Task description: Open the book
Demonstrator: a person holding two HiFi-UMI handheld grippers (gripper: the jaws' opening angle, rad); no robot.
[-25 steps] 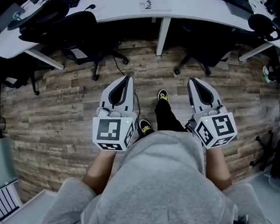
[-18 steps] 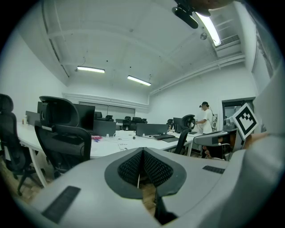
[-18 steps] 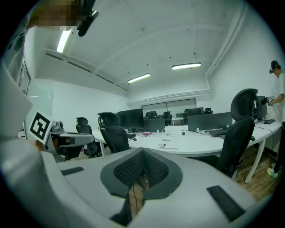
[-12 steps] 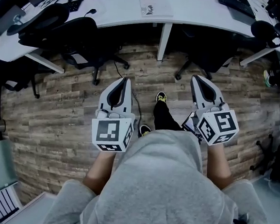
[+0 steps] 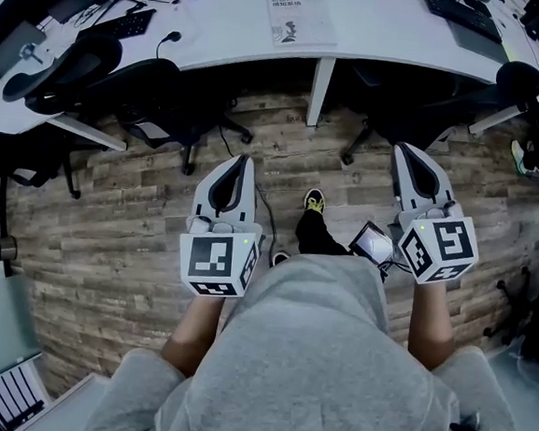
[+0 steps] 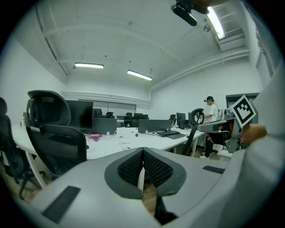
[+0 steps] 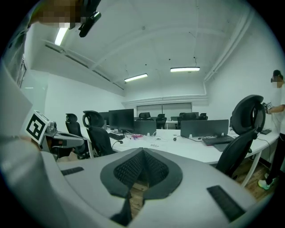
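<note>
We hold left gripper [image 5: 245, 161] and right gripper [image 5: 404, 151] clenched, both empty, above wood floor [image 5: 108, 243]. Book [image 5: 301, 18] lies flat on far white desk [image 5: 389, 23], well apart.

Left claw [image 6: 143, 150] closed, empty, facing white desk [image 6: 104, 147].
</note>
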